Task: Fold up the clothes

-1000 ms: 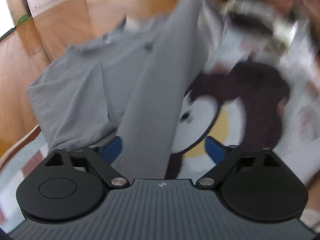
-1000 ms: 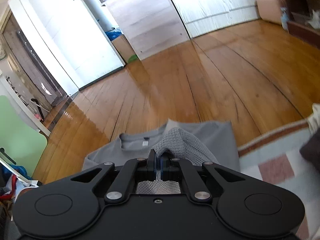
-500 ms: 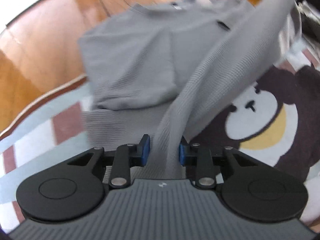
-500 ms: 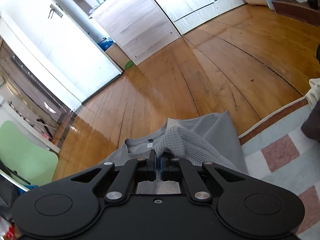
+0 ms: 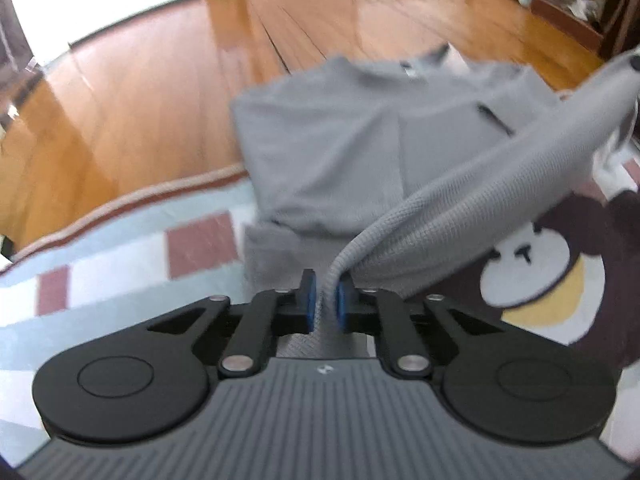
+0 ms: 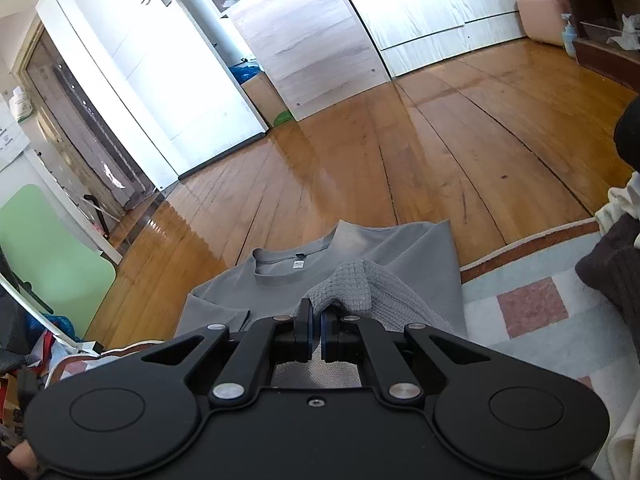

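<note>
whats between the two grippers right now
A raised band of the gray t-shirt spans from the left gripper up toward the right, seen in the left wrist view; the right gripper pinches gray fabric too.

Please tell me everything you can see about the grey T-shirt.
The grey T-shirt is a waffle-textured knit with a round ribbed collar and a small white neck label. It lies partly on the wooden floor, partly on the checked rug. One edge is lifted, pinched by the left claw and the right claw.
</note>
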